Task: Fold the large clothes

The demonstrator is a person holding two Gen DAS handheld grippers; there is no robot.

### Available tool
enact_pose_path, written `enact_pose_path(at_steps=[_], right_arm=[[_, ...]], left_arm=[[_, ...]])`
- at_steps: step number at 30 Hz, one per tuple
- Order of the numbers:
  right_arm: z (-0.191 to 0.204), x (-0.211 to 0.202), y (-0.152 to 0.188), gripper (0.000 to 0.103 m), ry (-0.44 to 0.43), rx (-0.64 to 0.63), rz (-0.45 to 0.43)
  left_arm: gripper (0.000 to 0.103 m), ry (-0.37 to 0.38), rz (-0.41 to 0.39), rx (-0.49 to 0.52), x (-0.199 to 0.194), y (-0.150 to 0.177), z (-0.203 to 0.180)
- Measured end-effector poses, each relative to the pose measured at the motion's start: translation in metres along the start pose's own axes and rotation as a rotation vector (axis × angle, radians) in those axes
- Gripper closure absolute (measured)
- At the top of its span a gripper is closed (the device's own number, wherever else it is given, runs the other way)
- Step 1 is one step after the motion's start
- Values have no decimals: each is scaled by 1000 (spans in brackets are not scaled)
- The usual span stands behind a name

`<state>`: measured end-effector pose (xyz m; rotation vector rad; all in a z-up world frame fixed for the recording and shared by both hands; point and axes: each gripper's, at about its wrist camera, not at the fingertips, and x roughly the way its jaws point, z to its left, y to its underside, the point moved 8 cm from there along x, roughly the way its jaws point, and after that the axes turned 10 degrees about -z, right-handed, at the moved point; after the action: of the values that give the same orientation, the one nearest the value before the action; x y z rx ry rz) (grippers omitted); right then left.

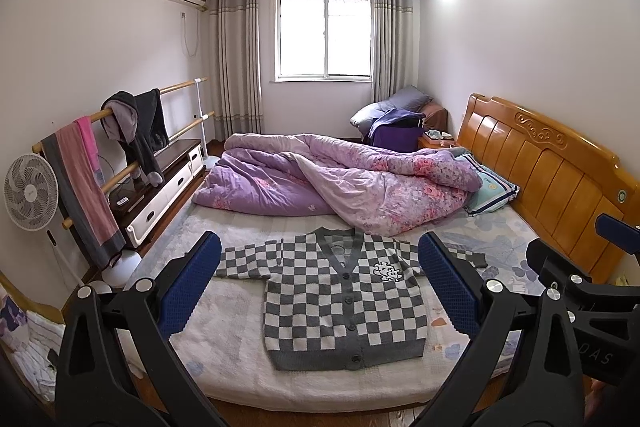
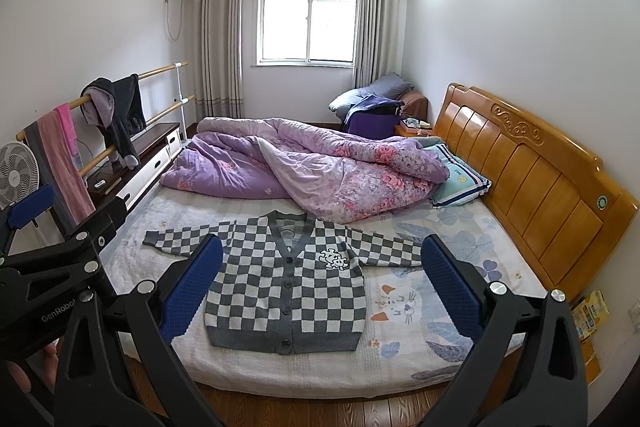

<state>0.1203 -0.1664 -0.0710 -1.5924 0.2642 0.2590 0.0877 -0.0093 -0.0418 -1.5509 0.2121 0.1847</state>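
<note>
Both pairs of blue-padded fingers stand spread wide and empty: the left gripper (image 1: 319,285) and the right gripper (image 2: 322,287) hang side by side above the near edge of the bed (image 2: 420,311), clear of the fabric. A grey-and-white checkered cardigan (image 2: 286,291) lies flat on the bed sheet, front up and buttoned, both sleeves stretched outward, hem toward the cameras. Beyond its collar a rumpled purple floral quilt (image 2: 312,167) is heaped, seemingly just overlapping the cardigan's shoulder, though the fisheye makes this hard to judge. A wooden headboard (image 2: 532,167) runs along the right.
</note>
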Motion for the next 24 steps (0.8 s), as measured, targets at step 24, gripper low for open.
enact_pose_path(at_steps=[24], right_arm=[[-8,4,2,7,-11,14,22]], left_arm=[[5,2,16,-3,3,5,0]])
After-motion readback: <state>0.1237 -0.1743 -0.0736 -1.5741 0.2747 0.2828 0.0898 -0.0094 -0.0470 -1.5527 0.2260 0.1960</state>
